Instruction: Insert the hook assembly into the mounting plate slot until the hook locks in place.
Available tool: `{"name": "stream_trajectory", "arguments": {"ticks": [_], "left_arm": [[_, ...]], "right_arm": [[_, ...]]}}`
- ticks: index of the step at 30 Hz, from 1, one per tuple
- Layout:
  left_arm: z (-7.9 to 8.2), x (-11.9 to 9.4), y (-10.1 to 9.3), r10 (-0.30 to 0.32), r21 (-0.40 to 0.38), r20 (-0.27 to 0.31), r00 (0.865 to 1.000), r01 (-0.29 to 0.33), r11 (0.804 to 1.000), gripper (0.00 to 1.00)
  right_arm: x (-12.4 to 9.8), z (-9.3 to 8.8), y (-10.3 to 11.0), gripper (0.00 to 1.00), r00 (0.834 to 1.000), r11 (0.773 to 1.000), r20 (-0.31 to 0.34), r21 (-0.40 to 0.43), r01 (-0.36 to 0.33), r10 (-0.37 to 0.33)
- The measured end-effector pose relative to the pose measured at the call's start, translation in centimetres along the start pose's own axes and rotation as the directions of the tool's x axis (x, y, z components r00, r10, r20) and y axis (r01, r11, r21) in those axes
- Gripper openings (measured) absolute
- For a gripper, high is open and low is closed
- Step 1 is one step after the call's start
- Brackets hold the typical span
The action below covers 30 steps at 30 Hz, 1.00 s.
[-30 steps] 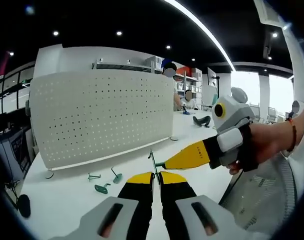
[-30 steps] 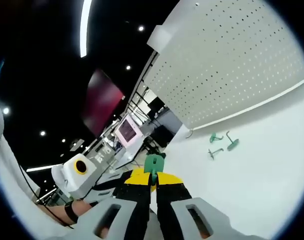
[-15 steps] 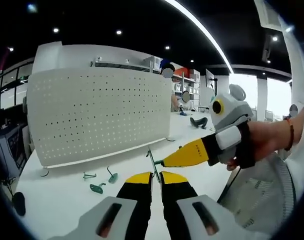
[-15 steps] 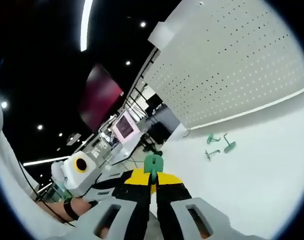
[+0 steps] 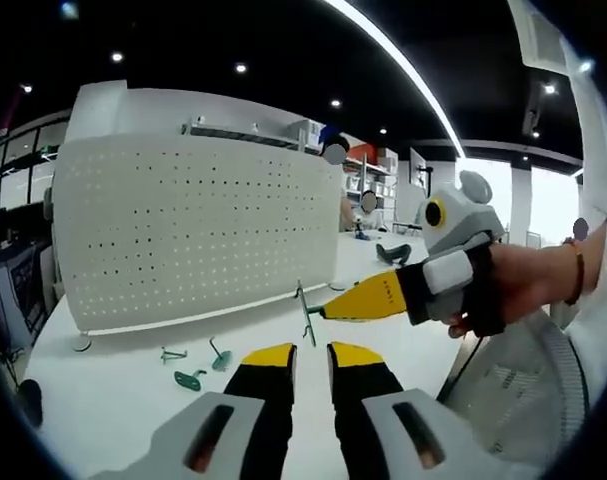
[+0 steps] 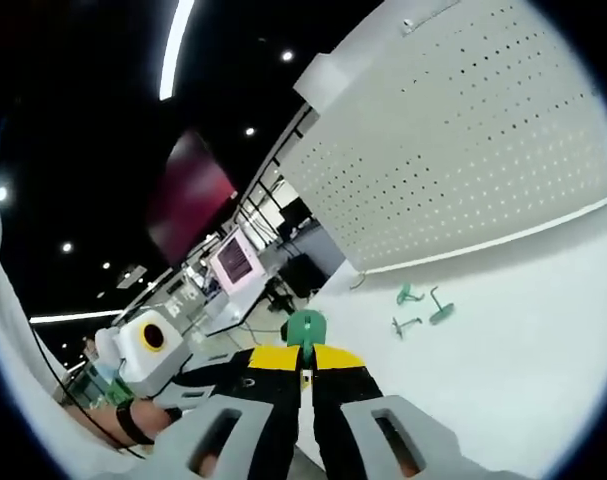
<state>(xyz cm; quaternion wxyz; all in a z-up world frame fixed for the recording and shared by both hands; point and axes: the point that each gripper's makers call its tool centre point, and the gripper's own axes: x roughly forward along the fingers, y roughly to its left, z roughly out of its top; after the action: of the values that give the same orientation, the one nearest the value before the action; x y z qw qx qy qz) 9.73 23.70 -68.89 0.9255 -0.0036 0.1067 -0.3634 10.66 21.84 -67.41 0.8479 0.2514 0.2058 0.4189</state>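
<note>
Right gripper (image 6: 305,362) pinches the green hook (image 6: 305,328) above the table (image 6: 503,360) — left gripper (image 5: 310,357) slightly parted, empty — pegboard (image 5: 193,230) stands beyond.

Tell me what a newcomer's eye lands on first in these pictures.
First the big white perforated panel standing upright on the white table, with a few loose green hooks lying before its base. Then the right gripper, coming in from the right, pinching a green hook just beyond the left gripper.
</note>
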Motion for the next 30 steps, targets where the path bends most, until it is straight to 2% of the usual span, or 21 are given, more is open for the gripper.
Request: {"name": "stream_trajectory", "arguments": {"ticks": [10, 22, 30], "left_arm": [[0.6, -0.6, 0.0, -0.014, 0.004, 0.028, 1.0, 0.014, 1.0, 0.2], [1.0, -0.8, -0.3, -0.041, -0.009, 0.039, 0.998, 0.041, 0.999, 0.24], [0.7, -1.0, -0.2, -0.067, -0.006, 0.015, 0.998, 0.067, 0.998, 0.27]], "right_arm": [[-0.4, 1.7, -0.6, 0.02, 0.998, 0.998, 0.041, -0.028, 0.051, -0.049], [-0.6, 2.6, -0.9, 0.02, 0.995, 0.996, 0.063, -0.025, 0.08, -0.078], [-1.3, 4.1, -1.6, 0.02, 0.986, 0.987, 0.097, -0.078, 0.14, -0.133]]}}
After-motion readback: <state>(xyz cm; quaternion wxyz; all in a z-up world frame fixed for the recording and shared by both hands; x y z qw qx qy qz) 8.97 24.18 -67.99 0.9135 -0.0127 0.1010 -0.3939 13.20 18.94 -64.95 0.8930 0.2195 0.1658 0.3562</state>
